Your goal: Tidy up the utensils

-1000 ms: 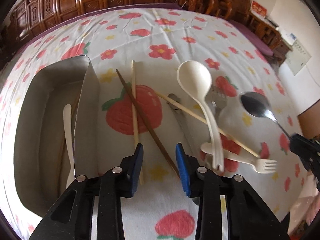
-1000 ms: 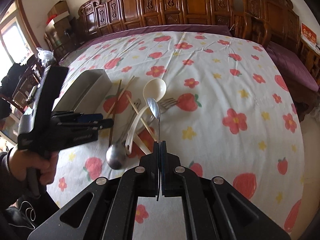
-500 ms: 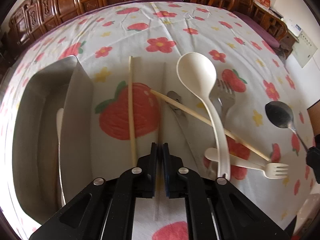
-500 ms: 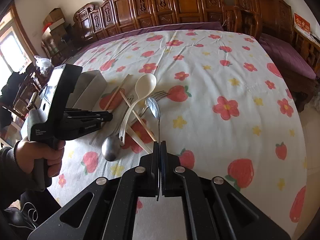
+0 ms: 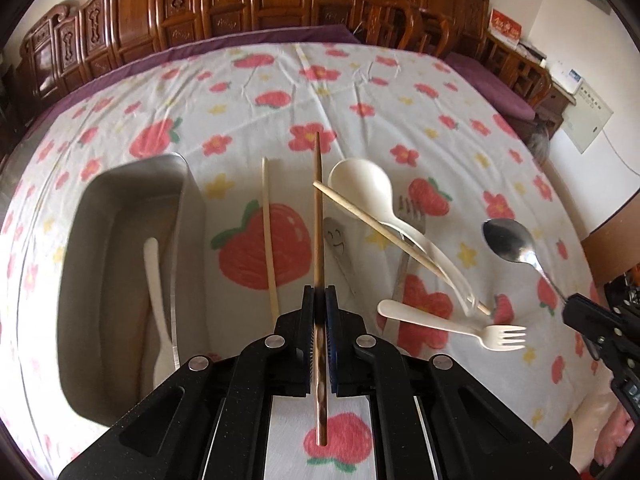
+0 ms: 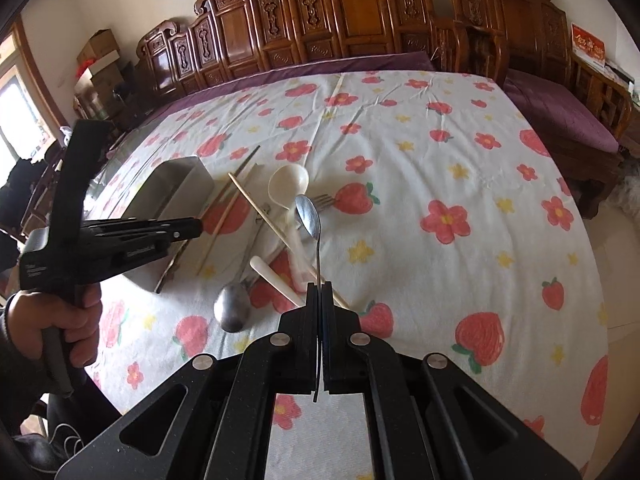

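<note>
The left gripper (image 5: 319,316) is clamped on a dark brown chopstick (image 5: 318,216), thin and straight, held clear above the bench (image 5: 400,80) beside the metal tray (image 5: 120,184). The right gripper (image 6: 320,304) pinches a steel spoon (image 6: 308,216) by its handle, bowl up. Inside the tray lies a pale utensil (image 5: 154,276), possibly a knife; blur hides its end.

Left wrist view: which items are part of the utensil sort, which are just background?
In the job:
dark chopstick, clamped in the left gripper
metal spoon, held by the right gripper
metal tray
pale chopsticks
white spoon
white fork
metal fork

Just background:
tablecloth
carved wooden furniture
</note>
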Motion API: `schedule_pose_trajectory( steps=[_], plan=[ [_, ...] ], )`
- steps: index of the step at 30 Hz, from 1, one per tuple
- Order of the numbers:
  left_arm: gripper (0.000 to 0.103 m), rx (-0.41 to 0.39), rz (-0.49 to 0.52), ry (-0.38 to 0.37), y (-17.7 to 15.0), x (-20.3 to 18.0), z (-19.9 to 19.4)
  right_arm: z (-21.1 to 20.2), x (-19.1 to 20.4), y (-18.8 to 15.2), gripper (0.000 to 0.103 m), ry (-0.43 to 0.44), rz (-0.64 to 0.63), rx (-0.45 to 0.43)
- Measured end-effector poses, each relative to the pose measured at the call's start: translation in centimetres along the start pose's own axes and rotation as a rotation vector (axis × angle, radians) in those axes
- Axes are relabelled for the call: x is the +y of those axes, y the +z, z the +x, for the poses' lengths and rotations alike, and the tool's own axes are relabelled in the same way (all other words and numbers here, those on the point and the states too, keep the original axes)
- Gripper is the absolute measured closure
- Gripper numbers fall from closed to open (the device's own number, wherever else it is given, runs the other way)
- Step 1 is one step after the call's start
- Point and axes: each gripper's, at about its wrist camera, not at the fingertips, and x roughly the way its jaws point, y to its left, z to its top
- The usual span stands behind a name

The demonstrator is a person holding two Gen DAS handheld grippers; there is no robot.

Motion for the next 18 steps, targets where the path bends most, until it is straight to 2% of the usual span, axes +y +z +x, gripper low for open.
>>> schedule_pose_trajectory(
  steps=[10, 18],
  plan=[
    [0.098, -0.096, 0.014, 0.003, 0.7, 1.1, -4.7, -1.8, 2.7, 1.4, 0.100, -0.017, -0.020, -0.051],
    [0.098, -0.131, 0.018, -0.007, 0.1, 2.6, -7.2, -2.3, 5.1, 2.1, 0.100, -0.013, -0.035, -0.072]
  ],
)
